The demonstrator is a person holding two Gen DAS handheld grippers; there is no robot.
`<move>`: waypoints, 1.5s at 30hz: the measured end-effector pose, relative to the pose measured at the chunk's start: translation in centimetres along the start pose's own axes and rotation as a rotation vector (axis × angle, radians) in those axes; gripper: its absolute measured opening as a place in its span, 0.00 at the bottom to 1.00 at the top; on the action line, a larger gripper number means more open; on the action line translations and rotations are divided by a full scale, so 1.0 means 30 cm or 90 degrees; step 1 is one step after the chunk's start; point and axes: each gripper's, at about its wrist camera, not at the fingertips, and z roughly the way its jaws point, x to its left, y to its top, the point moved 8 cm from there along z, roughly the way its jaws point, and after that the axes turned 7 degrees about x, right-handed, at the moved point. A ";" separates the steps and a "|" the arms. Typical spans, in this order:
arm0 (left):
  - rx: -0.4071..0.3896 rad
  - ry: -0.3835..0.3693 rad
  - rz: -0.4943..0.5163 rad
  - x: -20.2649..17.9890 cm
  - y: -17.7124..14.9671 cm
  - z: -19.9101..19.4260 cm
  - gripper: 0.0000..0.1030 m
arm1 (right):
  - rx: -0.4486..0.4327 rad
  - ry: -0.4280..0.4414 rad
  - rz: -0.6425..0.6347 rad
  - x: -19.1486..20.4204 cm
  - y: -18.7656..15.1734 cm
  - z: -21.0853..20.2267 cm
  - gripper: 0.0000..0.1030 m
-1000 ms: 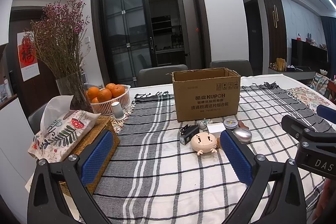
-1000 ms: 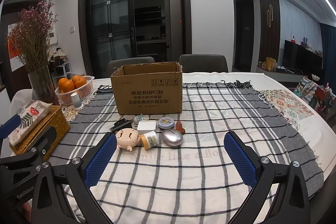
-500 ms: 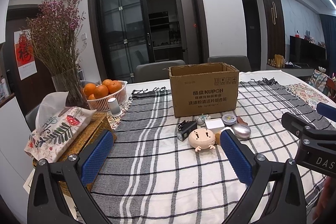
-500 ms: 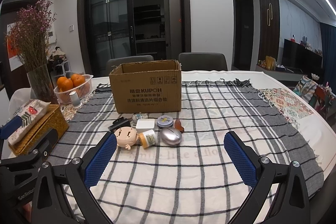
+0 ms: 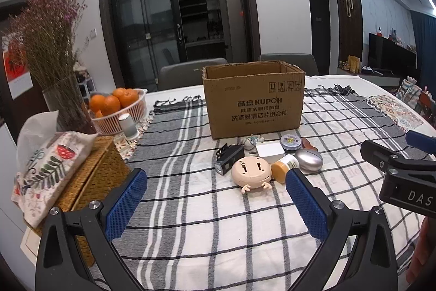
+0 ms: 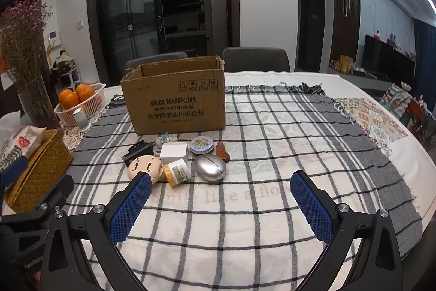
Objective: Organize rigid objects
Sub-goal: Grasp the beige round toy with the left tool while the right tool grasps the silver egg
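Note:
An open cardboard box (image 5: pixel 254 102) (image 6: pixel 177 97) stands on the checked tablecloth. In front of it lies a cluster of small objects: a peach round toy (image 5: pixel 252 172) (image 6: pixel 144 167), a small jar with a yellow lid (image 5: pixel 284 168) (image 6: pixel 177 172), a silver oval case (image 5: pixel 309 160) (image 6: pixel 210 168), a white box (image 5: pixel 269 152) (image 6: pixel 174 152), a round tin (image 5: pixel 291 141) (image 6: pixel 201 145), a black adapter (image 5: pixel 229 158) (image 6: pixel 136 152), a small figurine (image 5: pixel 252 141) and a brown piece (image 6: pixel 223 151). My left gripper (image 5: pixel 215 205) is open and empty, short of the cluster. My right gripper (image 6: pixel 220 205) is open and empty, also short of it.
A wicker tissue box (image 5: pixel 81 182) sits at the left edge. Behind it are a white basket of oranges (image 5: pixel 117 108), a small grey cylinder (image 5: pixel 127 124) and a vase of dried flowers (image 5: pixel 54 45). Grey chairs (image 6: pixel 254 59) stand behind the table.
Both grippers have moved slightly forward toward the cluster of objects, which looks a little larger. Both stay open. No object has moved.

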 end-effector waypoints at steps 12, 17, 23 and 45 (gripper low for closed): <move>0.011 -0.018 0.014 -0.040 0.079 0.074 1.00 | 0.102 0.012 -0.084 0.028 0.095 0.084 1.00; 0.027 0.003 0.020 -0.054 0.087 0.133 1.00 | 0.104 0.020 -0.136 0.040 0.130 0.142 1.00; 0.054 0.018 0.031 -0.077 0.081 0.210 1.00 | 0.130 0.057 -0.122 0.026 0.118 0.251 0.99; 0.155 0.000 0.054 -0.151 -0.033 0.510 1.00 | 0.200 0.116 -0.110 0.023 0.012 0.577 0.84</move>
